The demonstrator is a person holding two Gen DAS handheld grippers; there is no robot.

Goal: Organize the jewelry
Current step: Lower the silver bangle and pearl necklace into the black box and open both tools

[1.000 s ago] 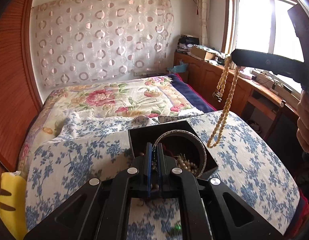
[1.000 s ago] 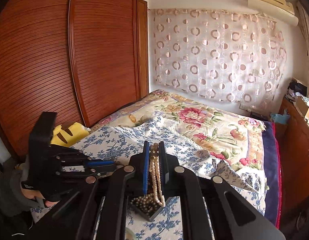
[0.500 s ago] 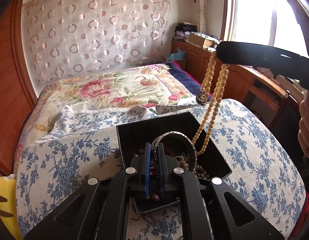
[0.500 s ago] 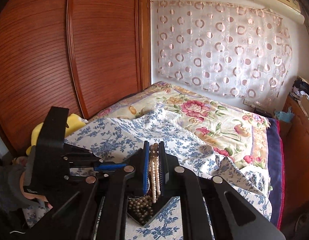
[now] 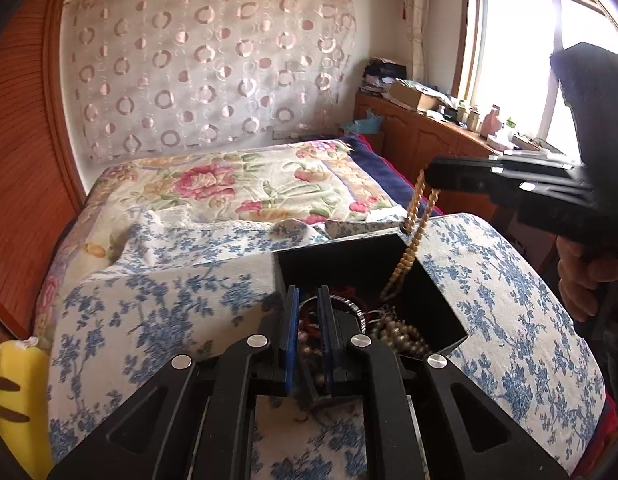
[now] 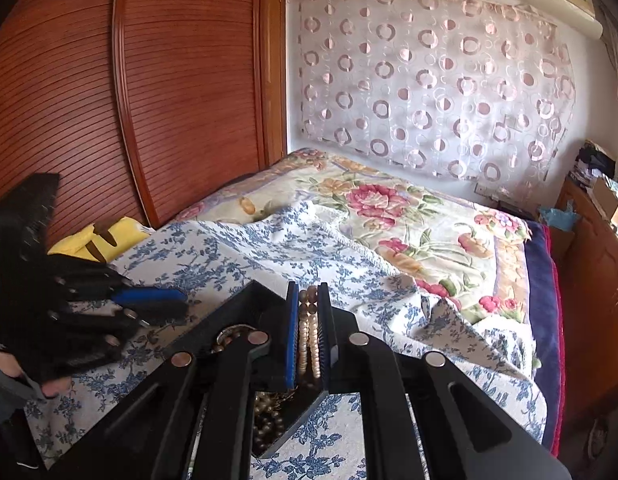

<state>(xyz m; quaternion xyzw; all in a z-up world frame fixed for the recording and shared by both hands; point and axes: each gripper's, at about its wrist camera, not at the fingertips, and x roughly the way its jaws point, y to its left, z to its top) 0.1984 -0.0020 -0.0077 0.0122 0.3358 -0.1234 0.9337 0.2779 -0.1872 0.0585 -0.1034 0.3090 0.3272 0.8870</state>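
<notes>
A black open jewelry box (image 5: 437, 300) sits on the blue-flowered cloth; it also shows in the right wrist view (image 6: 245, 304). Inside lie a silver bangle (image 5: 355, 307), red beads and pearl strands (image 5: 401, 336). My right gripper (image 6: 308, 336) is shut on a cream bead necklace (image 6: 309, 332), which hangs from it down into the box (image 5: 407, 256). My left gripper (image 5: 308, 336) sits just over the box's near edge, its jaws slightly apart and empty, above the red beads.
The blue-flowered cloth (image 5: 157, 304) covers the bed's near part, a rose-patterned quilt (image 5: 237, 184) lies behind. A yellow cushion (image 5: 13, 392) is at the left. A wooden wardrobe (image 6: 129, 100) and a cluttered wooden sideboard (image 5: 429, 136) flank the bed.
My right gripper came down with the necklace, whose lower end now rests in the box. My left gripper let go of the silver bangle, which now lies in the box.
</notes>
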